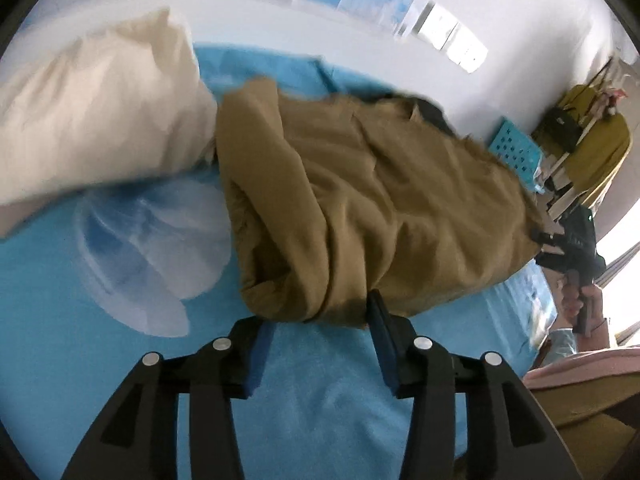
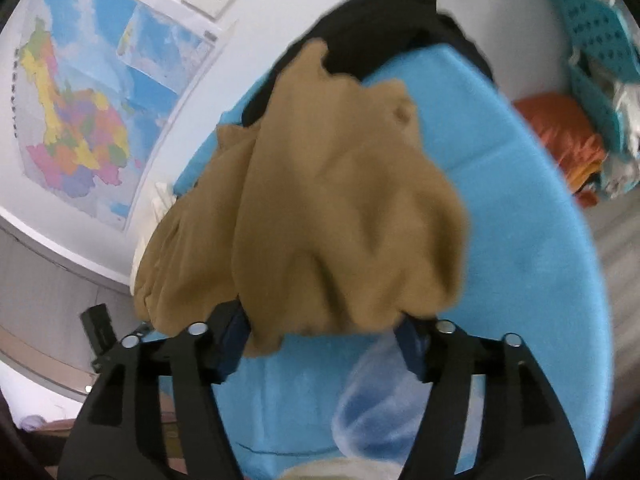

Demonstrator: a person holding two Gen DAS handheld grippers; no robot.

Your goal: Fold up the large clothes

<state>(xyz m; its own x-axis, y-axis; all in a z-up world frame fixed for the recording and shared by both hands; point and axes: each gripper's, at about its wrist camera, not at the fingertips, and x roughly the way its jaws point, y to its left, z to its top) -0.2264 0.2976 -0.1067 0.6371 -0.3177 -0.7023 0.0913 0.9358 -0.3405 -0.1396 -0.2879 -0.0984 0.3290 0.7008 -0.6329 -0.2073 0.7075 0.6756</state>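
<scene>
In the left wrist view we saw our left tool (image 1: pixel 320 334) released, its pads apart just short of the tan garment (image 1: pixel 360 200) heaped on the blue bed (image 1: pixel 100 360) at twelve o'clock, while the right wrist view showed our right tool (image 2: pixel 324 338) spread wide with the garment's (image 2: pixel 332 208) hem drooping between unclenched pads.

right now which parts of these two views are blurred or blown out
Left wrist view: the tan garment and cream pillow are motion-smeared, and the window at the right edge is blown out. Right wrist view: the garment's edges are smeared, while the wall map stays fairly readable.
</scene>
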